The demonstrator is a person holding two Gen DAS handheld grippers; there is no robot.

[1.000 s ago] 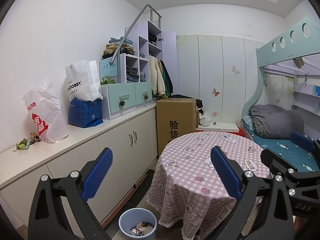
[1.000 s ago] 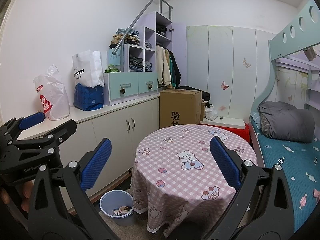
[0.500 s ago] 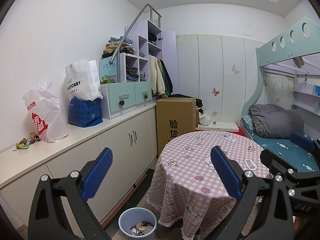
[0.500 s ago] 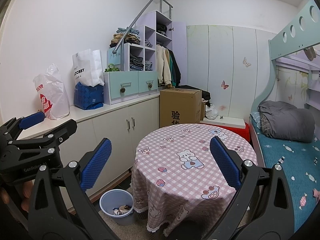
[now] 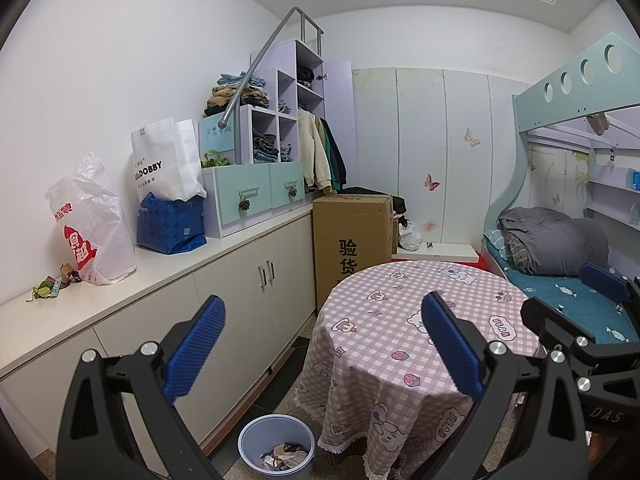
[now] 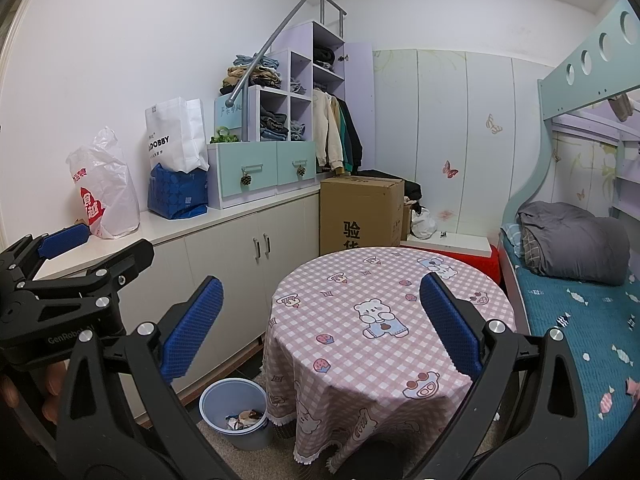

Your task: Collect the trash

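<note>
— Where's the trash sitting right now?

— I'm looking at scraps on the white counter point(image 5: 120, 304), far left: crumpled wrappers point(image 5: 52, 286) lying just beside the white plastic bag point(image 5: 90, 220). The blue bin point(image 5: 276, 446) is standing on the floor between the cabinets and the round table point(image 5: 420, 320), already holding some litter.

— Anything changing?

— Hardly. Over the last second both views are staying almost fixed, so nothing is getting collected yet.

— And your grippers?

— My left gripper point(image 5: 320, 344) is hanging with jaws wide apart, empty. My right gripper point(image 6: 320, 324) is doing the same, carrying nothing. I'm judging the wrappers as my next target, then the bin.
</note>
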